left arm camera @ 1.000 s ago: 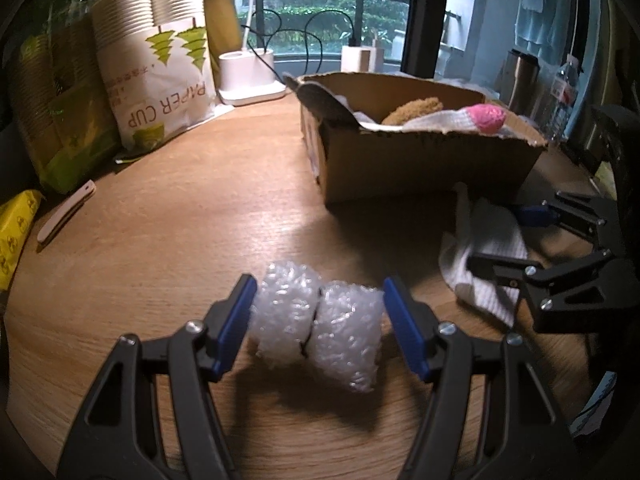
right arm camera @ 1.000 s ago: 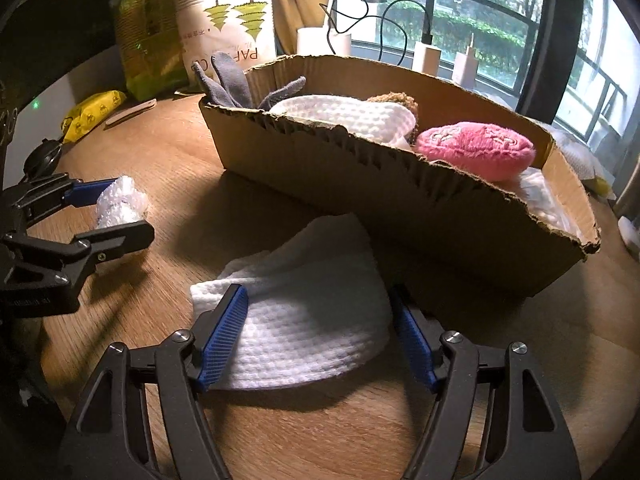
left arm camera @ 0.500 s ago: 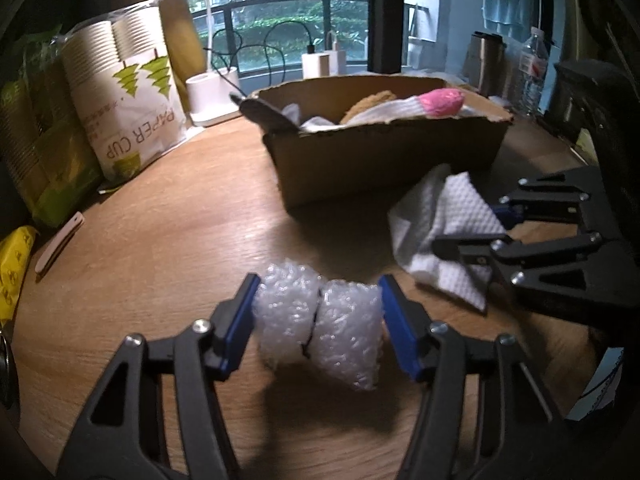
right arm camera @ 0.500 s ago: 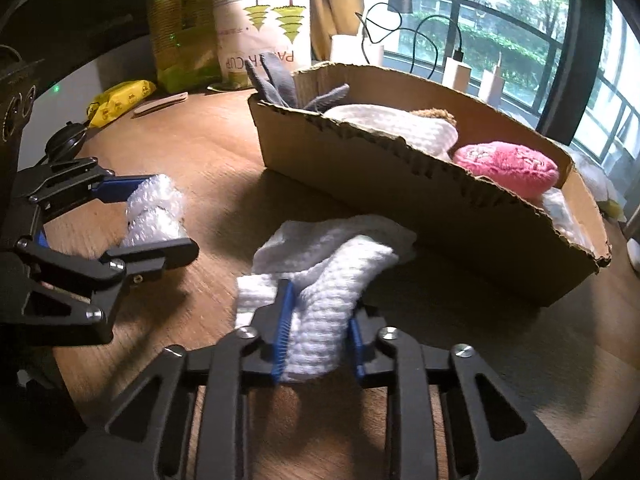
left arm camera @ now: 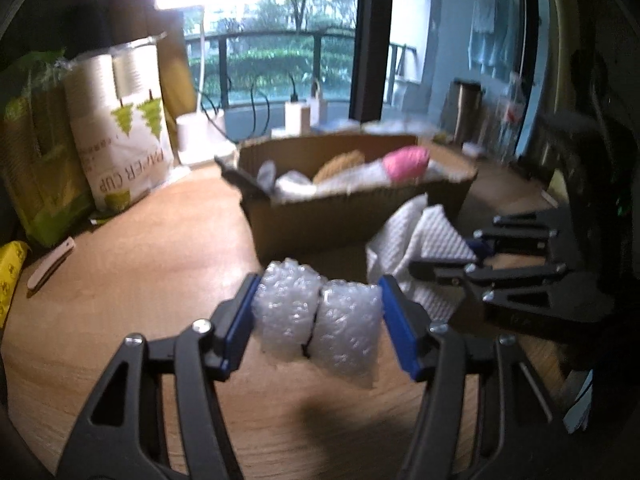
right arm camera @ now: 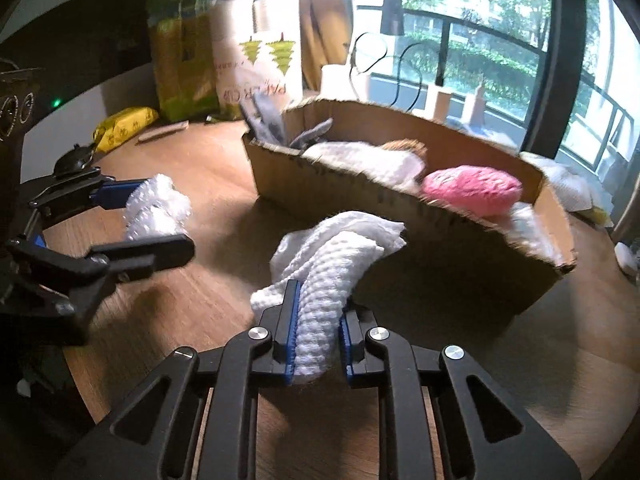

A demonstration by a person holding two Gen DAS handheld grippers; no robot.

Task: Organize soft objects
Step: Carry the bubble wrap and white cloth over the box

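My left tongs [left arm camera: 318, 322] pinch a bubble-wrap bundle [left arm camera: 316, 318] between both blue pads and hold it clear of the surface, while my right tongs [right arm camera: 316, 334], just beside them, are clamped tight on a white cloth [right arm camera: 332, 272].

Waffle-textured white cloth [right arm camera: 340, 256], shiny bubble wrap [left arm camera: 318, 320], corrugated cardboard box [right arm camera: 440, 236].

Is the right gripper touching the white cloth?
Touching. Right wrist view: the right gripper has both blue pads clamped on the bunched white cloth.
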